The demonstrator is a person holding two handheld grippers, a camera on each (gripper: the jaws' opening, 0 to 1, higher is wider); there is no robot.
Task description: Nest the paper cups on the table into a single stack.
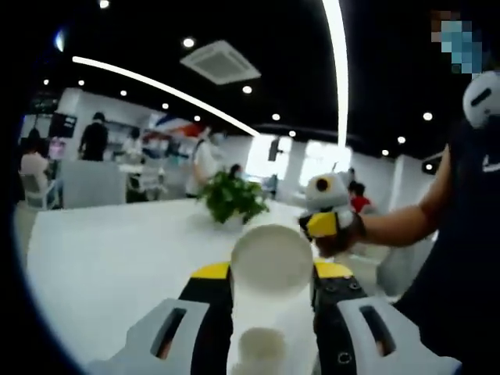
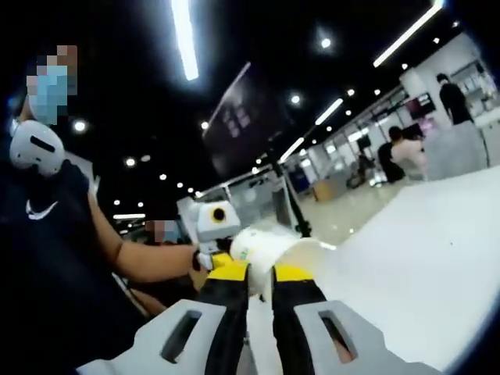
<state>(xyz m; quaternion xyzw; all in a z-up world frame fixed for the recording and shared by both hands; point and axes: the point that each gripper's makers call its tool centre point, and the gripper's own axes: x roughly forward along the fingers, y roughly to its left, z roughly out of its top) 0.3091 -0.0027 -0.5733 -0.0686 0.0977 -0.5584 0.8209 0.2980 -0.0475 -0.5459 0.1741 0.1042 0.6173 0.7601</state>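
In the left gripper view, the left gripper (image 1: pixel 272 275) is holding a white cup (image 1: pixel 272 259) tight between its two yellow-tipped jaws. The cup is lying on its side, with its round bottom facing the camera. A second cup (image 1: pixel 261 344) is sitting lower down, between the black arms of the same gripper, near the bottom of the view. Past them, the white table (image 1: pixel 109 250) is stretching away to the left and far side. A green plant (image 1: pixel 231 197) is standing on the table, far behind the held cup. To the right, the right gripper (image 1: pixel 326 223) is coming into view in a person's hand (image 1: pixel 344 234), just beside the held cup. In the right gripper view, the right gripper (image 2: pixel 260 273) has its jaws nearly together, and the held cup (image 2: pixel 266 246) is sitting just past their tips. I cannot tell if these jaws are pinching that cup. The left gripper (image 2: pixel 211 226) is showing on the left, touching the cup. The table (image 2: pixel 422 258) is spreading out to the right. People are standing and sitting in the far room.
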